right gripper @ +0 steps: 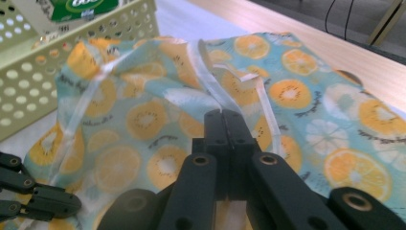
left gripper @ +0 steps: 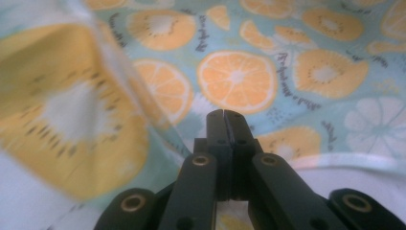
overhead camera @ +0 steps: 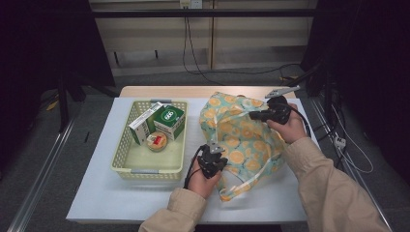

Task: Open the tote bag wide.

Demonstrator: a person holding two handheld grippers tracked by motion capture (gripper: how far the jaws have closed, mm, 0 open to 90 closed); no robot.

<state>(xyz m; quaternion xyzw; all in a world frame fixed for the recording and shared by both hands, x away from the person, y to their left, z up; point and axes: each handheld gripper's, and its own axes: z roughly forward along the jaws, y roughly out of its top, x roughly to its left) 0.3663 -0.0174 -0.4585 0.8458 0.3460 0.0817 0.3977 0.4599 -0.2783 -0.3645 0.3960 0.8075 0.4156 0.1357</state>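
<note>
A cloth bag [overhead camera: 237,135] printed with orange and kiwi slices on pale teal lies bunched on the white mat, right of centre. My left gripper [overhead camera: 214,151] is at the bag's near left side. Its jaws meet in the left gripper view [left gripper: 224,115], with printed cloth [left gripper: 239,76] under them and a bit pinched between them. My right gripper [overhead camera: 251,115] reaches in from the right at the bag's far top edge. In the right gripper view its jaws [right gripper: 224,114] are shut on the bag's rim [right gripper: 143,120], next to a white strap [right gripper: 210,86].
A pale yellow perforated basket [overhead camera: 123,150] stands to the bag's left and holds a green box [overhead camera: 169,121], a white and green box [overhead camera: 144,124] and a small round tin [overhead camera: 157,141]. The white mat [overhead camera: 121,193] lies on a wooden table [overhead camera: 169,91].
</note>
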